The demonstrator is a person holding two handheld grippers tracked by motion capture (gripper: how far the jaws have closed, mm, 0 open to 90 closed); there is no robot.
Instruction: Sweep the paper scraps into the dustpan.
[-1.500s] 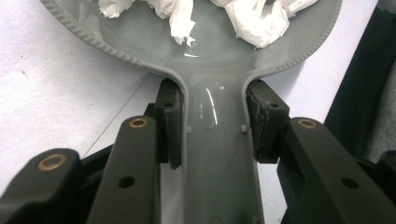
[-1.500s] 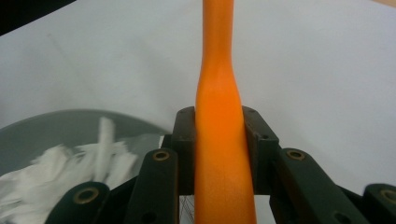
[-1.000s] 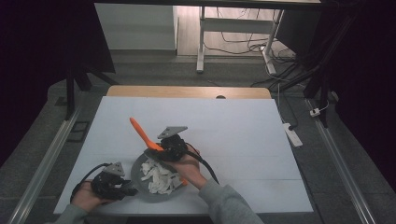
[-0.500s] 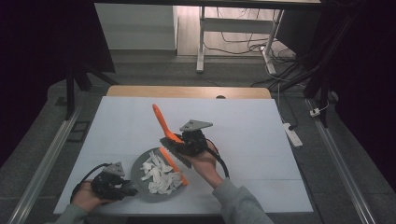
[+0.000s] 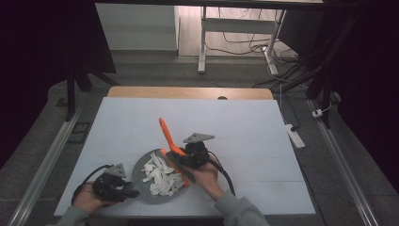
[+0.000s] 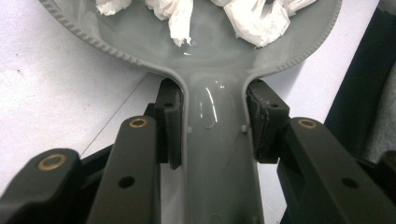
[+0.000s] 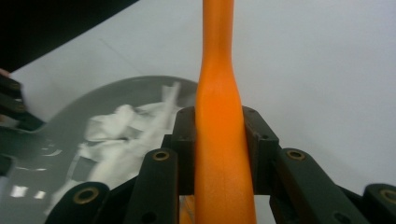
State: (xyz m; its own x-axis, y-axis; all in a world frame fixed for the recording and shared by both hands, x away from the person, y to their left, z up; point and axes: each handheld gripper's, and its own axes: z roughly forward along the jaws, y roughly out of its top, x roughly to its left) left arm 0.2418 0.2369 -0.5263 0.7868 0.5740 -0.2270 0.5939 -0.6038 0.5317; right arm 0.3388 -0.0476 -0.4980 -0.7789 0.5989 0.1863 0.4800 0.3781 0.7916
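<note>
The left gripper point(image 5: 128, 192), nearest the person, was clamped on the grey handle point(image 6: 219, 154) of the grey pan point(image 5: 141, 188), with one pad on each side of the neck where the handle meets the bowl; this held the pan flat on the white table point(image 5: 244, 122). Just ahead of those jaws, inside the bowl, lay the white paper shreds point(image 5: 162, 175), heaped loosely toward the pan's middle and far side. Beside the pan's far rim, the right gripper point(image 5: 181, 159) was closed on the orange spatula point(image 7: 219, 140), its pads pressed against the flanks of the shaft; the spatula's long end rose up and away from the jaws over the table, while its lower end ran back along the rim nearest that hand. Beyond both tools the table was bare up to its wooden edge point(image 5: 188, 92). Risks, as judged from this arrangement: the smooth shaft, held at a narrow waist, could pivot between the pads if the blade met resistance; a hasty sweep could flick the light shreds over the low rim onto the table; and a sideways push from the spatula could twist the pan about its handle in the left grip.
</note>
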